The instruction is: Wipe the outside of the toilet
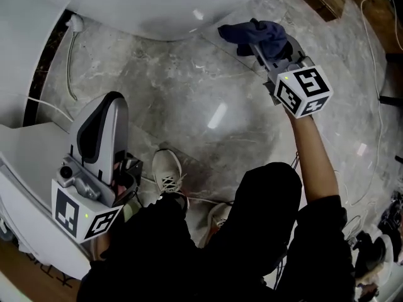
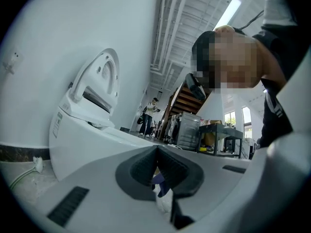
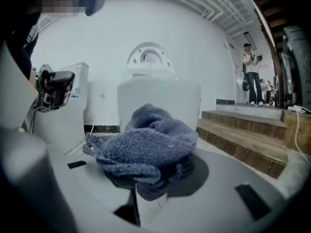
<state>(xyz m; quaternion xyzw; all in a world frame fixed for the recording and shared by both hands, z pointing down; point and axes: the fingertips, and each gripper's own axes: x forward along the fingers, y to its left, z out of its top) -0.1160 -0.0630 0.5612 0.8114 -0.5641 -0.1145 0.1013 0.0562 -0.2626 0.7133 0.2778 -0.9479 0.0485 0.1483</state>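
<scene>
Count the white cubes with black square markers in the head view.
2. One white cube is on the right gripper, upper right, behind the blue knitted cloth; the other on the left gripper, lower left. None looks hidden.

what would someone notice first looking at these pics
The crumpled blue cloth stands out most, clamped in the right gripper at the upper right of the head view, close to the white toilet at the top. Next comes the left gripper, low at the left with its fingers together, over the glossy grey marble floor.
</scene>
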